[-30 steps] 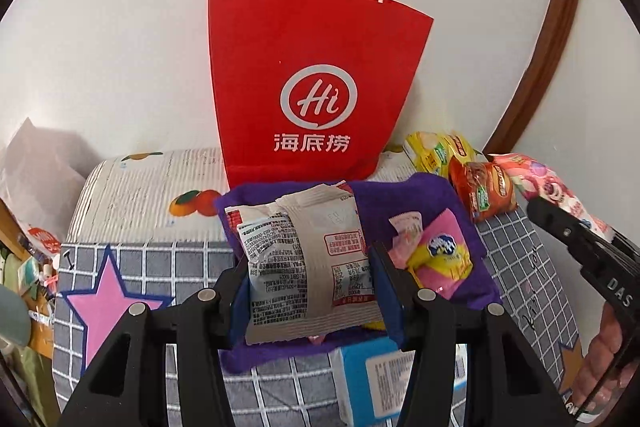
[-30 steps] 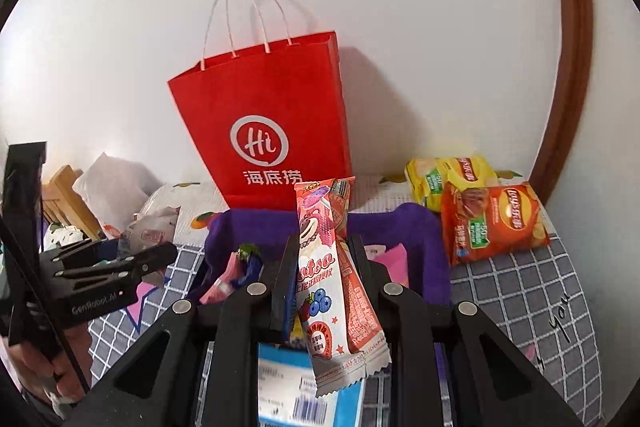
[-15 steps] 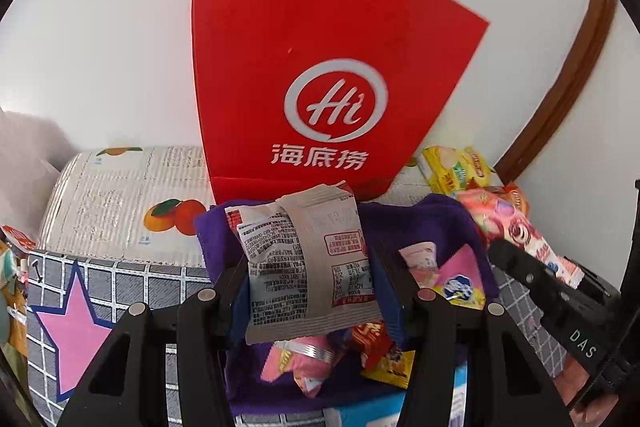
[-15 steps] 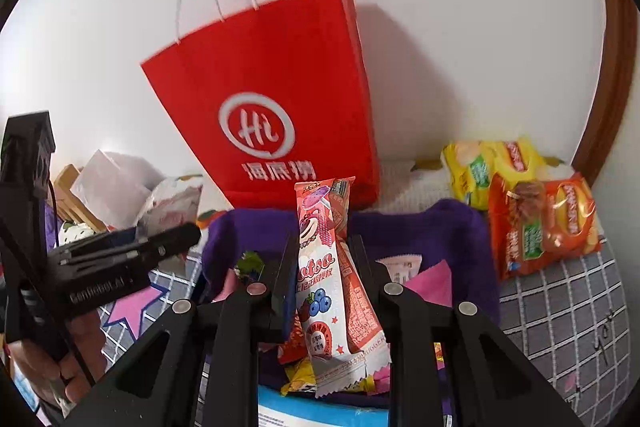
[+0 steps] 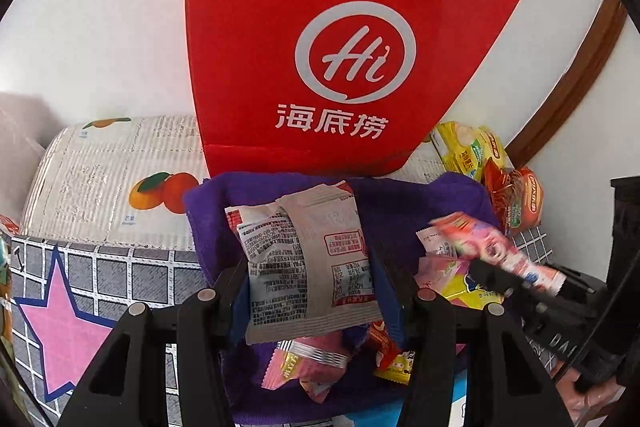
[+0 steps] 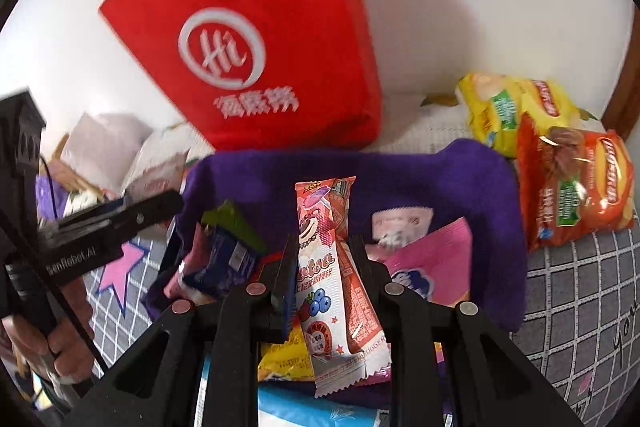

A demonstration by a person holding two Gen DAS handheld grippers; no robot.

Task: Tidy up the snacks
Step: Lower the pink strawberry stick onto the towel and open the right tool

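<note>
Snacks | left hand-held gripper (image 5: 310, 267) clamps grey packet (image 5: 304, 263) | right hand-held gripper (image 6: 324, 267) clamps pink bar (image 6: 332, 279)

We hold both grippers angled down: left gripper (image 5: 312, 279) clamped w/ jaws partly apart, right gripper (image 6: 324, 267) pinched nearly shut, side by side.

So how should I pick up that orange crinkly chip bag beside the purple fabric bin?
Probably pinch the orange crinkly chip bag at its crimped top seam, coming from above. Its puffed body would likely slip; the purple fabric bin and the yellow chip bag crowd its sides.
</note>
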